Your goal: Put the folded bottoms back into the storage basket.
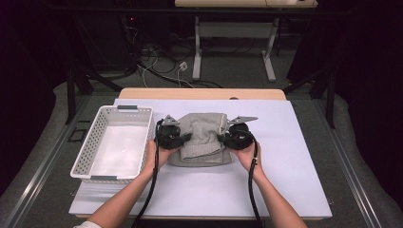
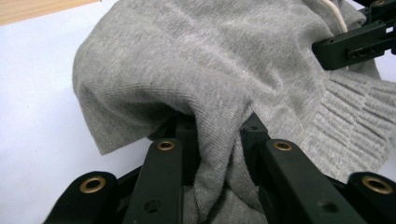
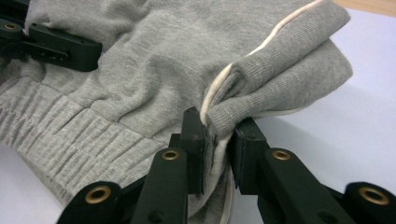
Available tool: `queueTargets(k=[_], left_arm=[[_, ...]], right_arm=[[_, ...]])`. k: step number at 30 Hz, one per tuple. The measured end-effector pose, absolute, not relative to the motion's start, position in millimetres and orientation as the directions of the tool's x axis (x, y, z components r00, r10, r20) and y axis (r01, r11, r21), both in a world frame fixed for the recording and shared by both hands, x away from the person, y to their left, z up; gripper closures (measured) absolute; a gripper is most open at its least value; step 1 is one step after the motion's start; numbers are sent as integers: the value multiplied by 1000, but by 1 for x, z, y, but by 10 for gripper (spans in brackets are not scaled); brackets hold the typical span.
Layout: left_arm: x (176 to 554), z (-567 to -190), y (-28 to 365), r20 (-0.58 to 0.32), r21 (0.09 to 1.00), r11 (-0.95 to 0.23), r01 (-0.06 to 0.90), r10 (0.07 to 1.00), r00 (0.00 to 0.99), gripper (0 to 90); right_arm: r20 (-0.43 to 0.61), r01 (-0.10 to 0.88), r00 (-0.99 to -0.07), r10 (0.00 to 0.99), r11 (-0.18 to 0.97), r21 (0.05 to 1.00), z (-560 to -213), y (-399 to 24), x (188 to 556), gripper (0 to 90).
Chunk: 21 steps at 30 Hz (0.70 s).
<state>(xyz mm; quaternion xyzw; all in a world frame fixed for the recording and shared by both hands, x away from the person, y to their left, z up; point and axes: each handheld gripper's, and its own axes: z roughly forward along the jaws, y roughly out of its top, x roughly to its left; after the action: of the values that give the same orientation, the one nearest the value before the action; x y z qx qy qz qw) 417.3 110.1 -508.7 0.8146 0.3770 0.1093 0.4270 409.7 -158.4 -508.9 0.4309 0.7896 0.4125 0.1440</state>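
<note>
A folded grey knit garment (image 1: 203, 137) with ribbed hem and white piping lies in the middle of the white table cover (image 1: 285, 180). My left gripper (image 1: 186, 138) is at its left edge, shut on a fold of the grey fabric (image 2: 217, 140). My right gripper (image 1: 222, 137) is at its right edge, shut on a folded edge with white piping (image 3: 219, 126). In the left gripper view the right gripper's jaw tips (image 2: 355, 44) reach in from the upper right; in the right gripper view the left gripper's tips (image 3: 56, 44) reach in from the upper left.
A white perforated plastic basket (image 1: 85, 152) stands at the left of the garment, close to my left hand. The wooden table edge (image 1: 199, 93) runs along the back. Cables and a table frame lie on the floor beyond.
</note>
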Motion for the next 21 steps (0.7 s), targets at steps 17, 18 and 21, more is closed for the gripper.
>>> queueTargets(k=[17,18,21], left_arm=[[412,-498,109,-78,764,-426,485,685,725,758],[412,-497,109,-77,764,-428,483,682,727,759],[410,-493,109,-67,762,-439,476,678,732,764]], right_arm=[[65,531,-614,786,351,771,-498,-154,404,771],[65,531,-616,785,353,770,-497,-154,404,771],[63,525,-619,783,353,774,-494,-154,403,771]])
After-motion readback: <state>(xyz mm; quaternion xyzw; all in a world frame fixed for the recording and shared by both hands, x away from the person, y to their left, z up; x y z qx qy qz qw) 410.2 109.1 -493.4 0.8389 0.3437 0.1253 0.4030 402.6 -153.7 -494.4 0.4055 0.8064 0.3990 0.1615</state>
